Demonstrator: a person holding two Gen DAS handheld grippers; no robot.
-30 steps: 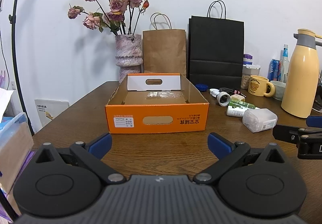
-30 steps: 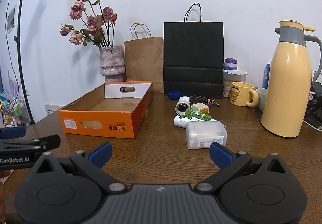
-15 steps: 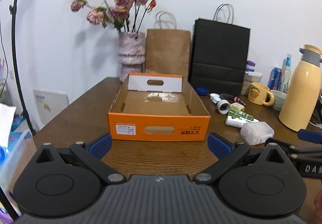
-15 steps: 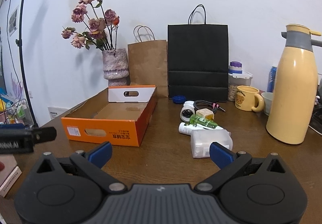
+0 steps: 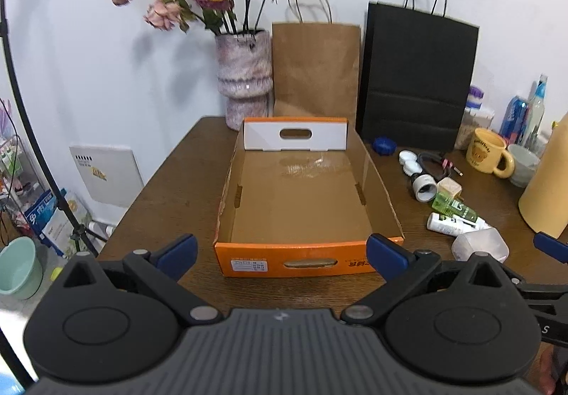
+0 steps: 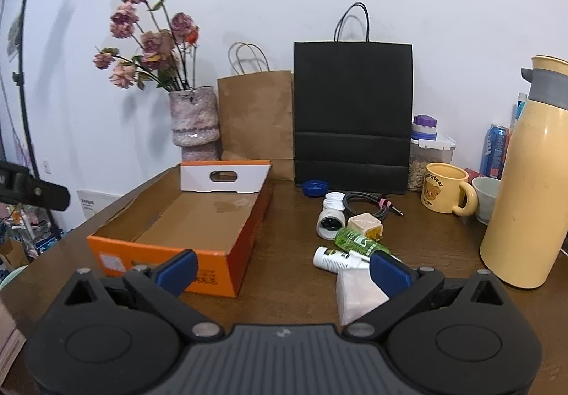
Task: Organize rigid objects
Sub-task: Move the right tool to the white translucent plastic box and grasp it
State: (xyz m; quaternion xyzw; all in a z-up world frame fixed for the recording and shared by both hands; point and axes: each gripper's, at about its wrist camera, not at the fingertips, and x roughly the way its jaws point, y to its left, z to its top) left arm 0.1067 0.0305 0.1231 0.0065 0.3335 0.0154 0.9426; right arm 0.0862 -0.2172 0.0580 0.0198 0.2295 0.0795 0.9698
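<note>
Hidden or cut off: the frosted white container sits partly behind the right claw's blue fingertip, so its full shape is hard to read; it may be a lidded plastic box. The yellow thermos is cut by the frame edge in the left wrist view. The label on the orange box's near wall is too small to read.
Orange box: the orange cardboard box stands open on the desk, its brown floor bare, its white handle panel at the far end.
Loose items: right of the box, on the desk, lie a white tube, a green bottle, a beige cube, a white round socket piece, a white cap, a blue cap and a black cable, all close together.
Left claw: the left claw is held low in front of the box's near wall, fingers spread wide, grasping nothing.
Right claw: spread wide as well and empty, held just short of the frosted container, aimed between the box and the items.
Background: a vase of dried flowers, a brown paper bag, a black paper bag and a yellow mug stand along the back.
</note>
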